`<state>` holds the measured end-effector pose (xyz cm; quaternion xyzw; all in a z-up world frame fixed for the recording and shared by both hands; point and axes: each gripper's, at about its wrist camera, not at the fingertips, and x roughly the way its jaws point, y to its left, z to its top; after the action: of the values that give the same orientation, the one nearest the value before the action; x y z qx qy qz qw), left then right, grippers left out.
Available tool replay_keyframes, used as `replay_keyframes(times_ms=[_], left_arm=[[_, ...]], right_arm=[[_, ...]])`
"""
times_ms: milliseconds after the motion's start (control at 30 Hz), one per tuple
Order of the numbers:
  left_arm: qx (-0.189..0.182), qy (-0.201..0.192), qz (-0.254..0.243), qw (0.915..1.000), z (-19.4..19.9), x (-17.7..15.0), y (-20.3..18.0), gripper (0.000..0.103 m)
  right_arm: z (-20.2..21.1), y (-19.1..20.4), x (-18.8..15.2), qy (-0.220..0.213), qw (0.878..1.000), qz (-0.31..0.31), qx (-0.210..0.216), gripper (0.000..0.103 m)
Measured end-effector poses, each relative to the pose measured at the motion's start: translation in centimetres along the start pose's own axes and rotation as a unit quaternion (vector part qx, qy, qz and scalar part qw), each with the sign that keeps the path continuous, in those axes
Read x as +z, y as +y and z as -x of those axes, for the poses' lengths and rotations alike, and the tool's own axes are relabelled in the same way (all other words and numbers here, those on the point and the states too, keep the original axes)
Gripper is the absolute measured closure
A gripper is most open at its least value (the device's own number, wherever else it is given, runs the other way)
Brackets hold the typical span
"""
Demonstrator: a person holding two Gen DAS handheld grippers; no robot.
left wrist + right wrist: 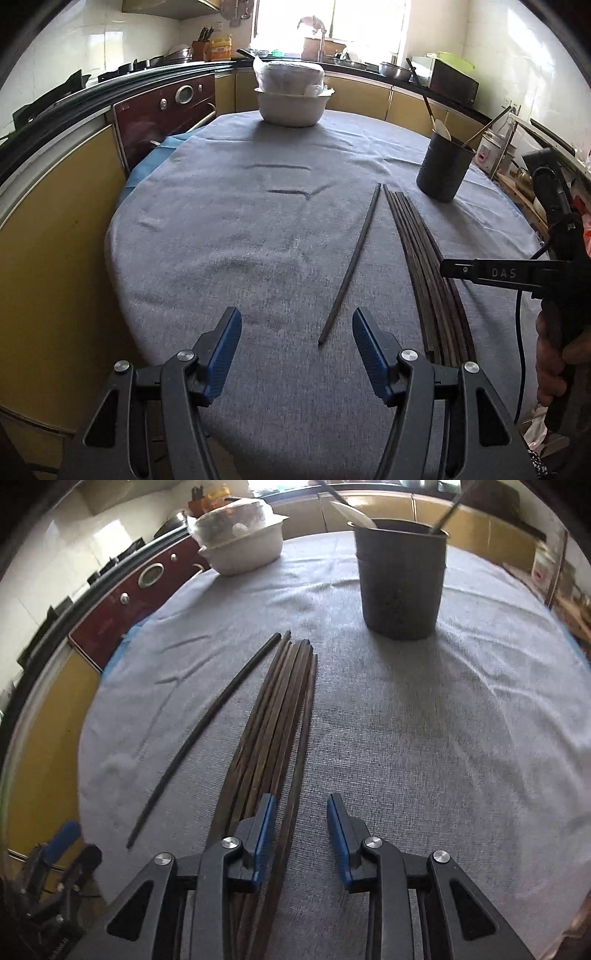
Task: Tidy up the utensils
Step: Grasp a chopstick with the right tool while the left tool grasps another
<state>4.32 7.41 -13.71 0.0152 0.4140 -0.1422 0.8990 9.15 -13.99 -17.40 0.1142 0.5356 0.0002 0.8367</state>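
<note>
Here, chopsticks [273, 716] beside holder [400, 579]

chopstick bundle [273, 716] near ends under claw

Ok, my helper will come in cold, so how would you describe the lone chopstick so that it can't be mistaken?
Start at the round table under the grey cloth and find the dark utensil holder. In front of it lies a bundle of brown chopsticks. The one you want is the single chopstick lying apart on the bundle's left, darker and rounder than the rest.
</note>
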Motion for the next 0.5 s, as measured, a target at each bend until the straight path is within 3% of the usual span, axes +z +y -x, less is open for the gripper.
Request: replay_keyframes(times_ms=[167,300,500], left_arm=[[0.007,0.01,-0.013,0.9998,-1.5,1.2,-0.6,0.04],[0.0,0.017,-0.014,0.9998,-2.0,1.9,-1.0,0.04],[-0.002,0.044,-0.003,0.999,-3.4,1.8,-1.6,0.042]], right_arm=[[-0.7,0.9,1.2,-0.004,1.0,0.01,-0.026,0.075],[-1.4,0.8,2.3,-0.006,0.999,0.009,-0.046,0.09],[-0.9,-2.3,2.3,-0.009,0.999,-0.034,-0.038,0.095]])
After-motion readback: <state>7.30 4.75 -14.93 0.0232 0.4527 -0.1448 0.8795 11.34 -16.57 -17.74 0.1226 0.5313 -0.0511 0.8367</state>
